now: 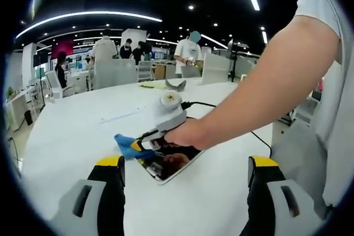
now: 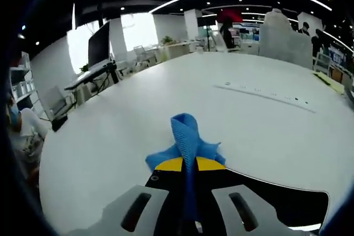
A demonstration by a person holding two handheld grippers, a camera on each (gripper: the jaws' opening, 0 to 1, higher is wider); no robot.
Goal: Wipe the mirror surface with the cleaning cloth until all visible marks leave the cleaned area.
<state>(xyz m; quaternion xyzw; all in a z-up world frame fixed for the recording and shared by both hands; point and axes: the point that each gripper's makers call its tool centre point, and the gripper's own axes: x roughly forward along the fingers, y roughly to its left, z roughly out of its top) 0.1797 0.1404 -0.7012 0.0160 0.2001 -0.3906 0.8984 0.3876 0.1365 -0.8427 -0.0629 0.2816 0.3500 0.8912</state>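
I read this as the wiping step itself, with my right gripper [image 2: 191,164] pinching the blue cleaning cloth [image 2: 187,136] between its yellow-tipped jaws, which are pressed together on the fabric so that a fold stands up ahead of the tips and the rest bunches around them. In the left gripper view I see that same gripper [image 1: 145,148] from the side, a person's hand [image 1: 185,135] around it, with the cloth [image 1: 126,142] at the near-left edge of the mirror [image 1: 168,163], a small flat rectangle lying on the white table [image 1: 83,131] and reflecting the hand and dark ceiling. In the right gripper view the mirror's dark surface [image 2: 287,200] sits right under the jaws. My left gripper [image 1: 185,172] hangs back with its jaws spread wide and nothing between them, well short of the mirror. I cannot make out marks on the glass from here, so I can't judge how much is left. Next, I'd say, the cloth needs to be pressed flat and drawn across the whole face, and the mirror looks light enough to slide, so my free gripper may have to steady its edge.
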